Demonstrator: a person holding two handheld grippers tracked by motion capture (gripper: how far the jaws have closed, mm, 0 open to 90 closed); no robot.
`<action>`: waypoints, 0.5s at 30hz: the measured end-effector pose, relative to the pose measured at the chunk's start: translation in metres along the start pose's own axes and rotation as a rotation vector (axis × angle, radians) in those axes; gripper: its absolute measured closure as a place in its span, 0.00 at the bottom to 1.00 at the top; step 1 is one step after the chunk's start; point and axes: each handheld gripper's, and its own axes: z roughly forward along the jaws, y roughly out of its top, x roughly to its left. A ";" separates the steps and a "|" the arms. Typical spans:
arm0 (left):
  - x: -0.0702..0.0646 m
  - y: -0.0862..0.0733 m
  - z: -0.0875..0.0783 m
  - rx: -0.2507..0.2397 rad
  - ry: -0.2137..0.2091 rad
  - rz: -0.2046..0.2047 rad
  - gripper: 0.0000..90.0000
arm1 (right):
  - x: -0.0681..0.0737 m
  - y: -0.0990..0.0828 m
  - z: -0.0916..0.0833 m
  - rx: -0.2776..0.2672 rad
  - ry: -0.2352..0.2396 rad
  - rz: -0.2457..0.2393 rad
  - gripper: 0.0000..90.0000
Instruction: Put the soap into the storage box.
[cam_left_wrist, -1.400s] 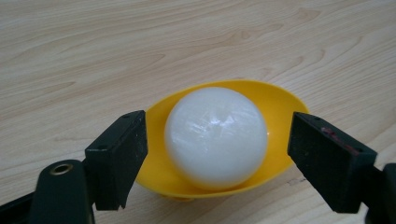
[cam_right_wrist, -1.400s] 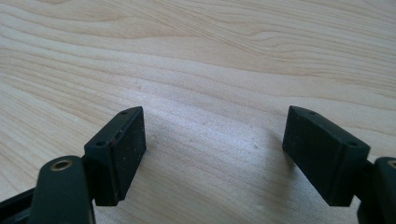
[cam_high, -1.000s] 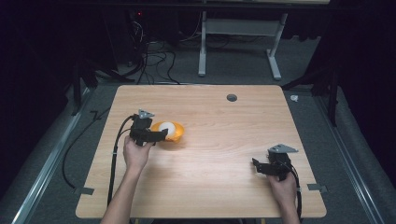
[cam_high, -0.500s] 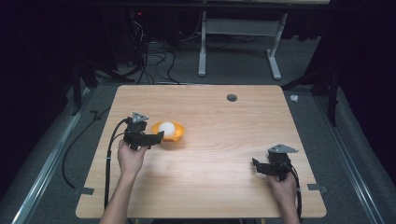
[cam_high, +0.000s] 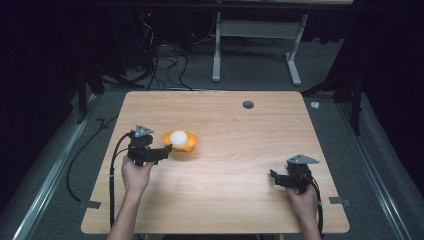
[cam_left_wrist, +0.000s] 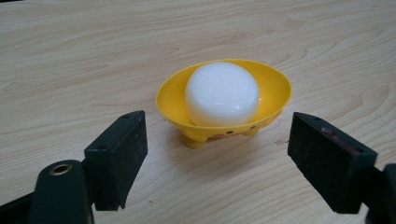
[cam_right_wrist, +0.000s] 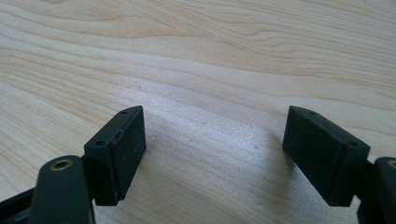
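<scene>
My left gripper (cam_left_wrist: 217, 161) gapes, short of the dish (cam_left_wrist: 224, 100) — a nudge could spill the soap (cam_left_wrist: 222, 93); right gripper (cam_right_wrist: 212, 154) gapes, empty.

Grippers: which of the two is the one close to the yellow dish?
The left gripper, open, its tips right beside the yellow dish holding a white puck. The right gripper, also open, rests far off over bare table.
</scene>
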 end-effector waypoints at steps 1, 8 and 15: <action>0.000 -0.001 -0.001 -0.002 0.000 -0.002 0.23 | 0.000 0.000 0.000 0.000 0.000 0.000 0.25; 0.000 -0.007 -0.007 -0.003 0.000 -0.007 0.23 | 0.000 0.000 0.000 0.000 0.000 0.000 0.25; 0.000 -0.017 -0.012 -0.010 0.012 -0.014 0.23 | 0.000 0.000 0.000 0.000 0.000 0.000 0.25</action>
